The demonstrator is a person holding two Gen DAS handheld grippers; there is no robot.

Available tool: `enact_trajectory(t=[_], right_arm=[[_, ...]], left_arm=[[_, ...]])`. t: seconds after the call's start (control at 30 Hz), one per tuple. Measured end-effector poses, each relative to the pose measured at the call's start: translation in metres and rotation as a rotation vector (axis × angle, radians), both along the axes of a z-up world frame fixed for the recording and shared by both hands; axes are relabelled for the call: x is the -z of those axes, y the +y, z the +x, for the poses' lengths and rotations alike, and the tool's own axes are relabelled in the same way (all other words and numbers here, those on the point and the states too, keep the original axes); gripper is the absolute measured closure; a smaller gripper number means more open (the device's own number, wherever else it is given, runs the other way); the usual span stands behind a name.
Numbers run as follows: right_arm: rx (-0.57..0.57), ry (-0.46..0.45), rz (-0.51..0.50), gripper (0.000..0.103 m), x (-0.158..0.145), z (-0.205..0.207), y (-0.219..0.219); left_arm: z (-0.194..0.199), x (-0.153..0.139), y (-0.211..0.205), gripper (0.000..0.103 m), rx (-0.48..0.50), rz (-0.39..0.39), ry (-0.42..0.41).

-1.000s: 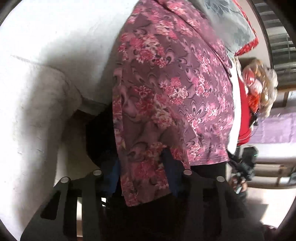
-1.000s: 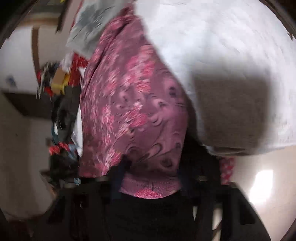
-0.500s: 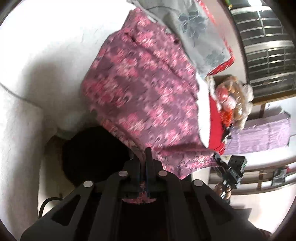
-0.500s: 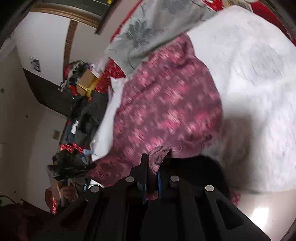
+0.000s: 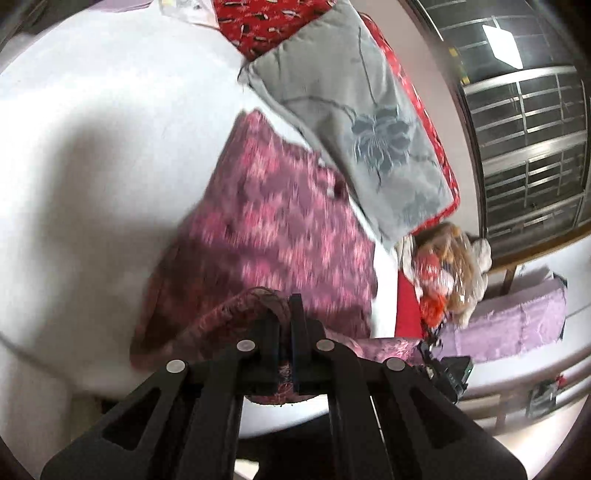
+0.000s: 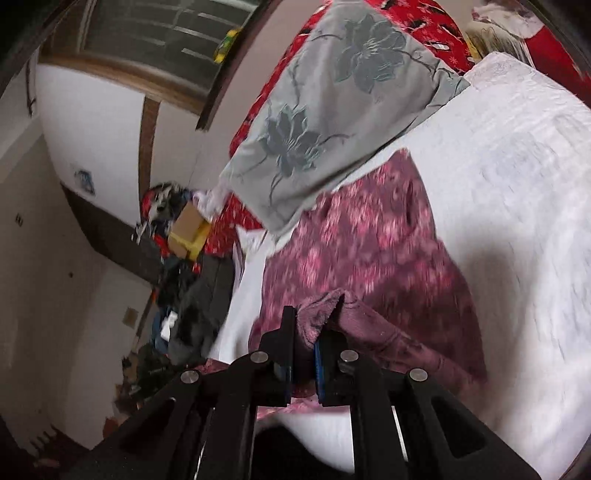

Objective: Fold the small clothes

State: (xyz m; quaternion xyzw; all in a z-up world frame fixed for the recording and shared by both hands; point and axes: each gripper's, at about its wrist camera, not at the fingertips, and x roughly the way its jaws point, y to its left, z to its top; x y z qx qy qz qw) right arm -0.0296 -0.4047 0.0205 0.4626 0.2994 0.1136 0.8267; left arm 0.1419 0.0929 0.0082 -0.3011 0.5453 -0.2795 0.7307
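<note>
The left gripper [image 5: 284, 325] is clenched on a near edge of the pink flowered garment [image 5: 280, 229], its two black fingers pressed together with a bunched ridge of cloth curling up and over between them. The right gripper [image 6: 304, 332] is likewise clamped on the garment [image 6: 373, 251] at another spot along its near edge, a thick fold of the maroon cloth squeezed between the blue pads of its fingers and poking up above the tips. The rest of the garment lies spread on the white bed cover [image 5: 103, 122], stretching away from both grippers toward a grey pillow [image 5: 354, 110] with a darker flower pattern, whose near corner overlaps the garment's far end. Under and behind the pillow is a red patterned blanket [image 5: 266, 22]. The cloth looks smeared with blur in both views, so its print is hard to read. Off the side of the bed, the left wrist view shows a barred window [image 5: 532, 147] and a lilac cloth [image 5: 517, 325] draped on a rail; the right wrist view shows a cardboard box [image 6: 186, 230] among a dark heap of clutter against a white wall [image 6: 92, 122].
</note>
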Motion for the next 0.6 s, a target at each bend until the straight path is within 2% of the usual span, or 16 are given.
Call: enact_trajectory(t=[0.17, 0.37, 0.43, 0.47, 0.5, 0.57, 0.6], right_arm=[[0.058, 0.027, 0.054, 0.095, 0.021, 0.061, -0.024], [0.154, 0.040, 0.129, 0.095, 0.046, 0.127, -0.053], [0.207, 0.044, 0.157, 0.095, 0.055, 0.145, -0.065], [0.225, 0.063, 0.174, 0.094, 0.064, 0.155, -0.071], [0.229, 0.108, 0.187, 0.090, 0.073, 0.166, -0.074], [0.231, 0.208, 0.181, 0.089, 0.086, 0.181, -0.076], [0.219, 0.207, 0.178, 0.089, 0.086, 0.185, -0.075]], left_arm=[[0.063, 0.009, -0.019, 0.101, -0.038, -0.013, 0.010], [0.137, 0.023, -0.040, 0.101, -0.110, -0.066, 0.034], [0.166, 0.037, -0.047, 0.101, -0.147, -0.069, 0.062], [0.175, 0.044, -0.051, 0.101, -0.154, -0.060, 0.082], [0.186, 0.054, -0.054, 0.101, -0.163, -0.049, 0.124], [0.199, 0.069, -0.058, 0.101, -0.161, -0.055, 0.193], [0.200, 0.068, -0.057, 0.101, -0.155, -0.064, 0.198]])
